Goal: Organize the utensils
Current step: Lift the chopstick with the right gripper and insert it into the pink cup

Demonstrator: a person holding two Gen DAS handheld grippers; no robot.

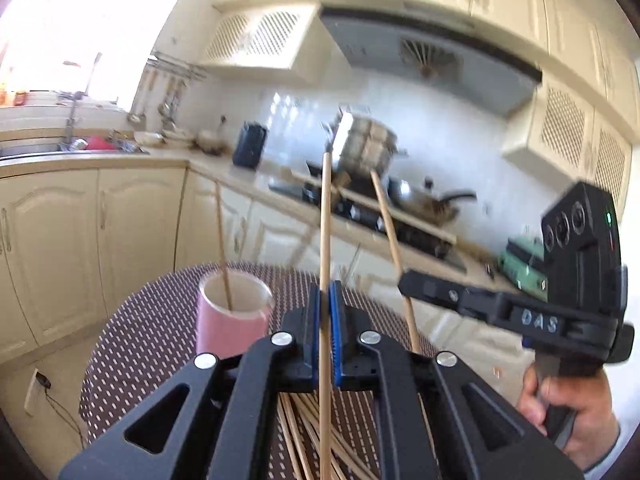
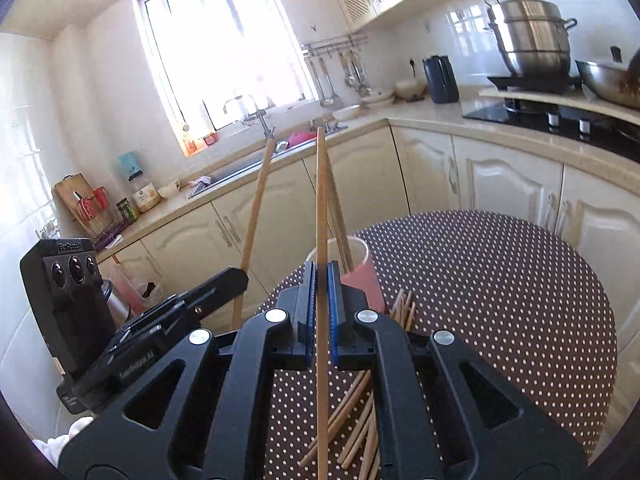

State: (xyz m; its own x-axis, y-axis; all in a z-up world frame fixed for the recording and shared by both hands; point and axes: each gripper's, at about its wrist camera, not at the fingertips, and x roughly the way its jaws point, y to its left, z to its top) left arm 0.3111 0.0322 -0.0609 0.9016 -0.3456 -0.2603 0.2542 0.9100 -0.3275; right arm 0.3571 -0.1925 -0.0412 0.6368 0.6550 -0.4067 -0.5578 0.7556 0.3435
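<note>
My left gripper (image 1: 327, 312) is shut on a wooden chopstick (image 1: 325, 232) that stands upright above the table. My right gripper (image 2: 321, 296) is shut on another chopstick (image 2: 320, 208), also upright. A pink cup (image 1: 234, 312) stands on the dotted tablecloth (image 1: 152, 332) with one chopstick (image 1: 223, 248) in it; it also shows in the right wrist view (image 2: 362, 276), just beyond my right gripper. A pile of loose chopsticks (image 2: 356, 428) lies on the table under the grippers. The right gripper (image 1: 404, 284) with its chopstick (image 1: 390, 232) shows in the left wrist view.
Kitchen counter with cream cabinets (image 2: 500, 176) wraps behind the round table. A stove (image 2: 532, 112) carries a steel steamer pot (image 2: 528, 36) and a wok (image 2: 612, 80). A sink (image 2: 248, 160) sits under the window. A black kettle (image 2: 440, 74) stands on the counter.
</note>
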